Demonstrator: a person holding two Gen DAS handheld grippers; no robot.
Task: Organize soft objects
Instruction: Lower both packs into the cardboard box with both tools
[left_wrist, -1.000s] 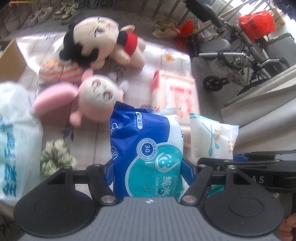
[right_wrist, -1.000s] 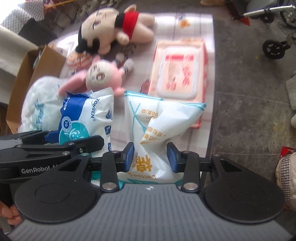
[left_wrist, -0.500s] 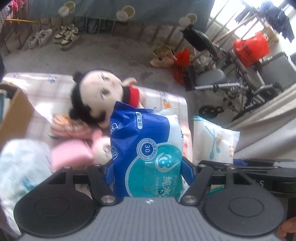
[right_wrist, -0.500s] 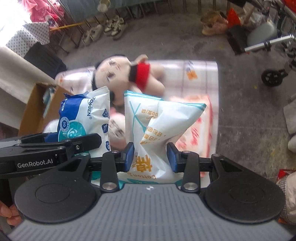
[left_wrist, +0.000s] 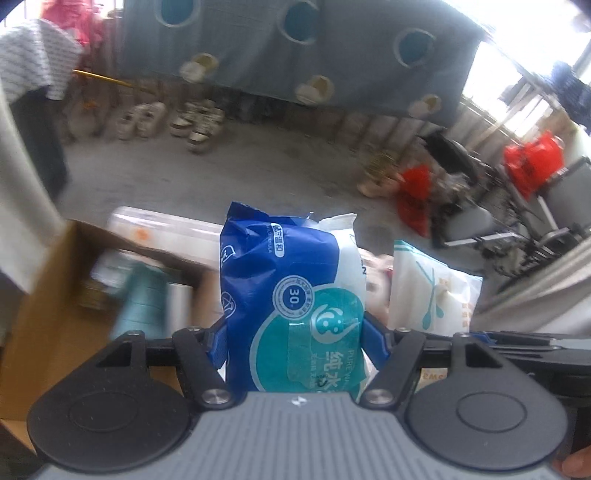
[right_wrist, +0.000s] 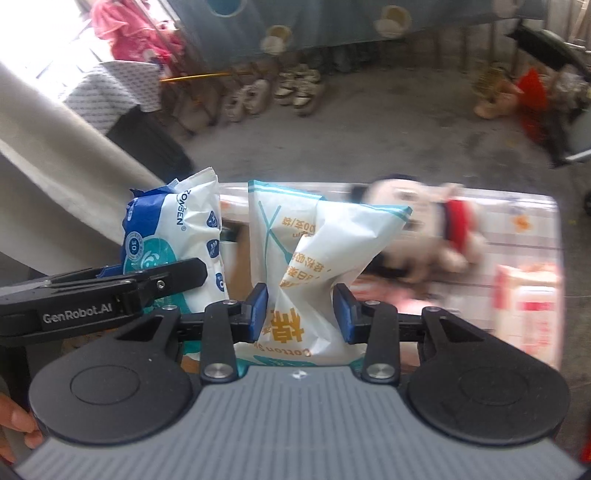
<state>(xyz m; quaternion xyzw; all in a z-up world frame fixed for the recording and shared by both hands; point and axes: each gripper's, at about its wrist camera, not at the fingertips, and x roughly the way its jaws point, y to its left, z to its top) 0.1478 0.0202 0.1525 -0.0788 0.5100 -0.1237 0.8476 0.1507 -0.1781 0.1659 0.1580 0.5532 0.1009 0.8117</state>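
My left gripper (left_wrist: 293, 341) is shut on a blue and white wet-wipe pack (left_wrist: 291, 288), held upright in the air. To its right the white cotton-pad bag (left_wrist: 432, 291) shows, carried by the other gripper. In the right wrist view my right gripper (right_wrist: 301, 314) is shut on that white cotton-pad bag (right_wrist: 314, 251), which is crumpled at the grip. The blue wipe pack (right_wrist: 177, 236) and the left gripper's arm (right_wrist: 103, 295) sit just left of it. An open cardboard box (left_wrist: 66, 295) with items inside lies below left of the blue pack.
A black-haired plush doll (right_wrist: 417, 221) and a pink wipes pack (right_wrist: 528, 306) lie on the patterned mat (right_wrist: 517, 218) at the right. Shoes (left_wrist: 170, 122) line the far wall. A wheelchair (left_wrist: 498, 221) and red bags (left_wrist: 532, 162) stand at the right.
Both grippers have risen and swung left with their packs. The plush toys and mat dropped out of the left view; the cardboard box and far wall came in.
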